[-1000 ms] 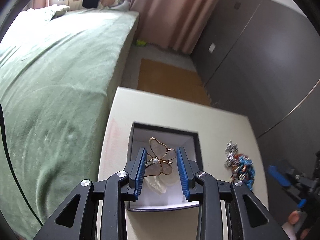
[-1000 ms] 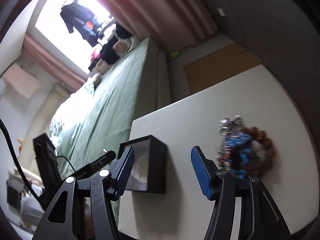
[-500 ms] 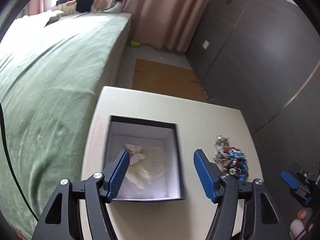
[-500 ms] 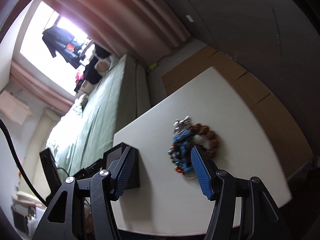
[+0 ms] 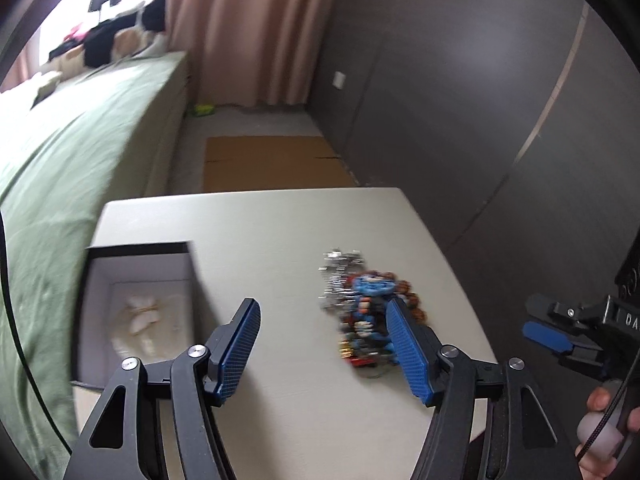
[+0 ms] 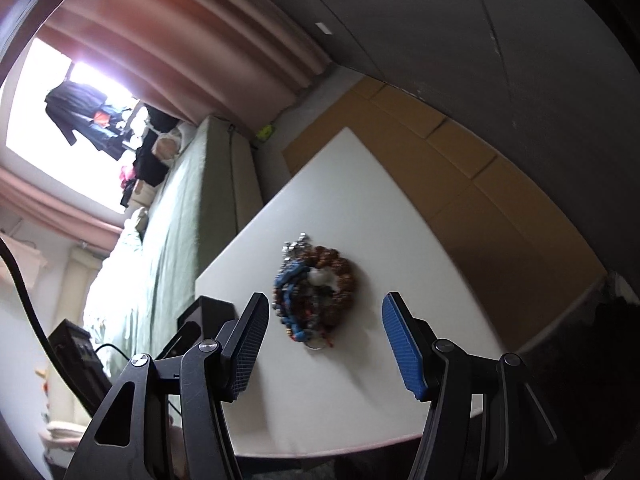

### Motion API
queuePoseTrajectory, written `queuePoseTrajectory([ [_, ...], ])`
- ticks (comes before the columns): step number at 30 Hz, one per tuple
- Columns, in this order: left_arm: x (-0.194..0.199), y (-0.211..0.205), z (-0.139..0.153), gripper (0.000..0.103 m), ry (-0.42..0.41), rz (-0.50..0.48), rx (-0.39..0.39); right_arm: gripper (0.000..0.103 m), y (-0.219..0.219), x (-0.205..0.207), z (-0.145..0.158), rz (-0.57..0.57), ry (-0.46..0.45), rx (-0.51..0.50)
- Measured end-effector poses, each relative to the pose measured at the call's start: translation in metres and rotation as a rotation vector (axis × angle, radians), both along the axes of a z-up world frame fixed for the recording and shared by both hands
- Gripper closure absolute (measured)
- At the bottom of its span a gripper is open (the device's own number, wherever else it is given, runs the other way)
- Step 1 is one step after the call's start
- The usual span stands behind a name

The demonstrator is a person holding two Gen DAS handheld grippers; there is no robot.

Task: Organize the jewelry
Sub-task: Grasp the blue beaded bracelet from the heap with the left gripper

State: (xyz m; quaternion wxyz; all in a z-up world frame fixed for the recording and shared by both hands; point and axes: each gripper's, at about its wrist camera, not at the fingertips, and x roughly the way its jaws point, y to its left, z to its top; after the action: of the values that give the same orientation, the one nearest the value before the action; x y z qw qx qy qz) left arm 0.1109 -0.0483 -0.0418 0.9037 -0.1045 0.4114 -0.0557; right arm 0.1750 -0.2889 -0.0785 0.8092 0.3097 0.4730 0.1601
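Your left gripper [image 5: 322, 344] now stands spread with nothing between its blue pads; a second ago it pinched the butterfly brooch over the box. Its jaws have just been closing a touch after that release. It has also swung away from the box toward the pile, so the right-hand pad now overlaps the near edge of the jewelry in the left wrist view. Your right gripper [image 6: 322, 344] is spread too, empty, and its view has slid from the box to the pile, which sits framed between its pads but beyond them.

That means one piece is filed: the butterfly brooch [image 5: 141, 312] lies on the white lining inside the open black box [image 5: 136, 247], at the left of the table [image 5: 280, 232]. My reading is that the next pick comes from the jewelry pile [image 6: 314, 288].

In the left wrist view the pile lies right of the box and well apart from it, toward the table's right edge. It is a tangle of blue beads, a ring of brown beads and a silver cluster at its far end. Its long axis runs from you toward the far edge, silver end farthest. Blur hides where one strand ends and another begins.

Farther off lie the green bed [image 5: 72, 140] on the left and the pink curtain [image 5: 256, 32].
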Motion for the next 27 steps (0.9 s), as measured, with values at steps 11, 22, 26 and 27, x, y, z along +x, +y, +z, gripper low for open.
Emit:
queuePoseTrajectory([
  [11,0.023,-0.055,-0.026,0.058,0.042,-0.102,0.087,0.043,-0.029,0.007,-0.016,-0.054,0.069,0.032],
  [22,0.031,-0.064,-0.047,0.096,0.071,-0.113,0.151,0.043,-0.028,0.016,-0.02,-0.047,0.088,0.038],
  [26,0.027,-0.054,-0.04,0.098,0.05,-0.114,0.114,0.043,-0.022,0.019,-0.022,-0.032,0.093,0.029],
  [27,0.025,-0.052,-0.038,0.098,0.044,-0.112,0.106,0.043,-0.02,0.02,-0.023,-0.026,0.095,0.032],
])
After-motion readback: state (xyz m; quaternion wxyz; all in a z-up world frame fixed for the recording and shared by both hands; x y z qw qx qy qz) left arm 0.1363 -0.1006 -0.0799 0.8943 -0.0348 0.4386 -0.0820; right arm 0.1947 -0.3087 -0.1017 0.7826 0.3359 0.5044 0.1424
